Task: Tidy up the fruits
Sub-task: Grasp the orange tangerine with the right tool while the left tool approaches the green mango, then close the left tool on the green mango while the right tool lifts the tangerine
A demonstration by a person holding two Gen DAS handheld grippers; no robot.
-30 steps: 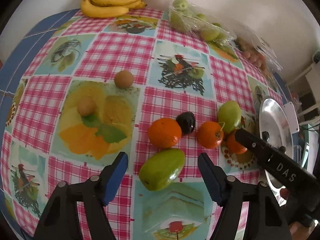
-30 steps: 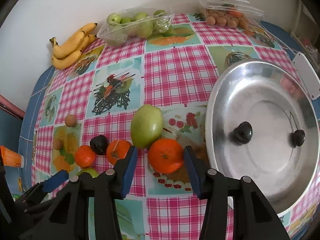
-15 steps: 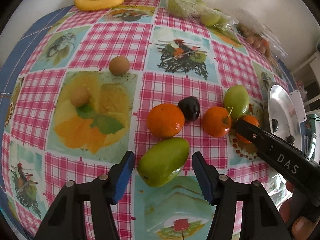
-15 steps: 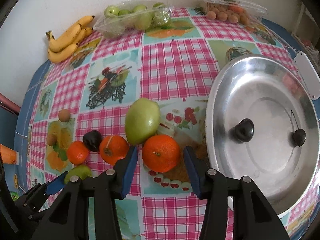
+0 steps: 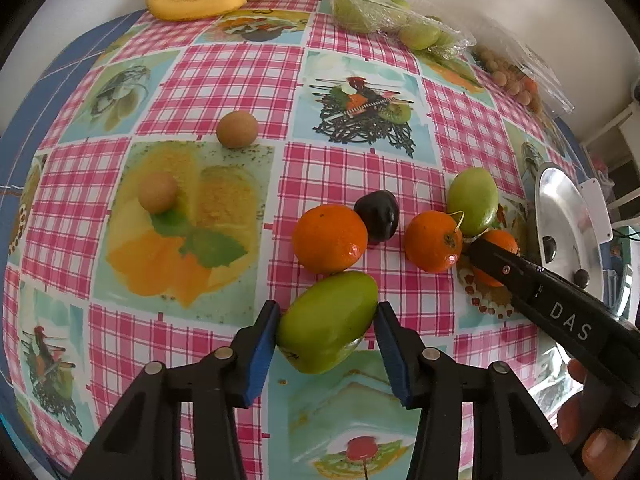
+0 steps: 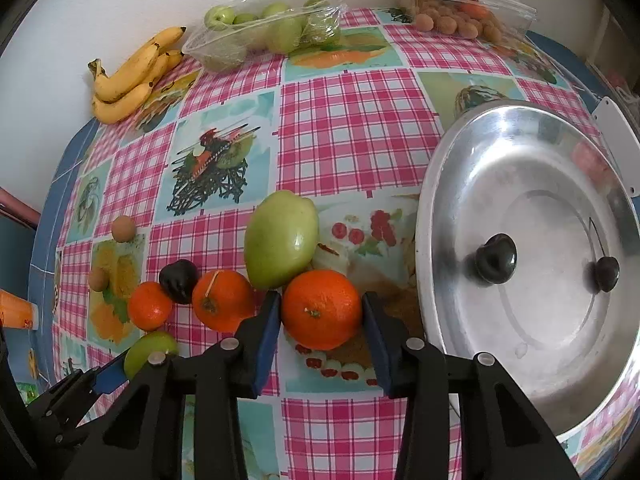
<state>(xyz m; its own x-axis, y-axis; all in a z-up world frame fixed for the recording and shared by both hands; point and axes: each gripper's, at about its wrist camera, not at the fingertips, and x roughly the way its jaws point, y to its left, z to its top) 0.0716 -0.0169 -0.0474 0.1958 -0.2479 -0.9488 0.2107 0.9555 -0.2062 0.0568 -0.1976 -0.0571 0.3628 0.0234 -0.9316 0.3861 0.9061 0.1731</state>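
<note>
My left gripper [image 5: 326,344] is shut on a green mango [image 5: 329,321] lying on the checked tablecloth; both blue pads touch it. My right gripper [image 6: 320,322] is shut on an orange [image 6: 322,309] beside the silver bowl [image 6: 456,184]. The bowl holds two dark plums [image 6: 496,258]. Another green mango [image 6: 281,239], two more oranges [image 6: 222,300] and a dark plum [image 6: 179,281] lie just left of my right gripper. In the left wrist view the right gripper's finger [image 5: 532,280] reaches in from the right.
Bananas [image 6: 132,76], a plastic tray of green apples [image 6: 264,32] and a clear box of small brown fruits [image 6: 460,16] line the back wall. Two small brown fruits [image 5: 237,129] lie on the cloth to the left. An orange object [image 6: 14,314] sits at the far left edge.
Both grippers have moved forward and closed: the left one's pads now touch the green mango, the right one's pads now touch the orange. The fruits have not moved.
</note>
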